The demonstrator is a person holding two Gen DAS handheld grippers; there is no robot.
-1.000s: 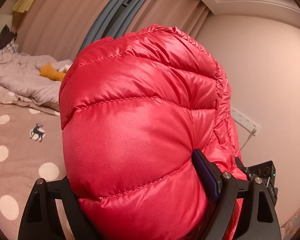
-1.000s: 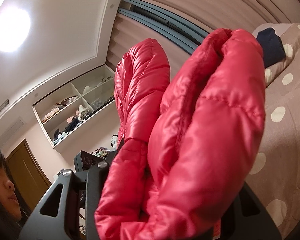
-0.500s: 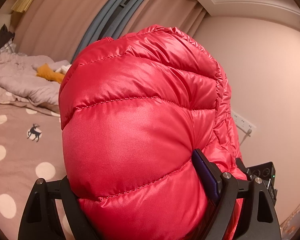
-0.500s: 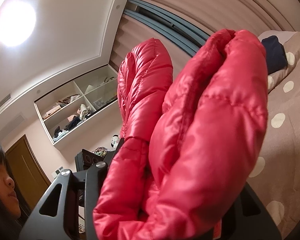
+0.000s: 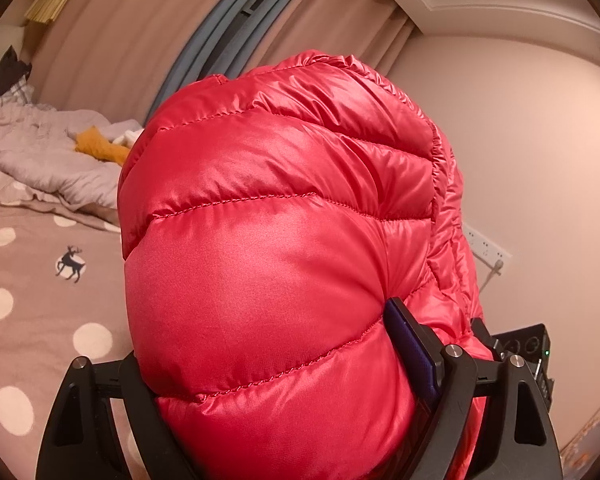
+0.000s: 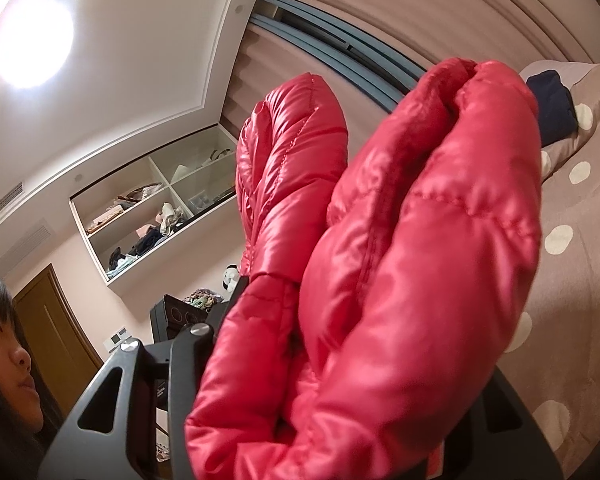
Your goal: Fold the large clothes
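Clearly, your left gripper [image 5: 284, 412] is clenched on a thick quilted bulge of the red jacket [image 5: 284, 248], which is raised off the bed [image 5: 28, 336] and fills most of that view; only there do you see the deer print [image 5: 71, 263], a crumpled quilt [image 5: 40, 156], an orange toy [image 5: 99, 148] and a wall socket [image 5: 487, 243]. Your right gripper [image 6: 340, 432] likewise grips a doubled fold of the jacket [image 6: 412, 280], and only its view shows your face [image 6: 8, 372], the lamp [image 6: 32, 40], wall shelves [image 6: 156, 200] and a dark garment [image 6: 552, 104] on the bed; no writing can be read in either view.
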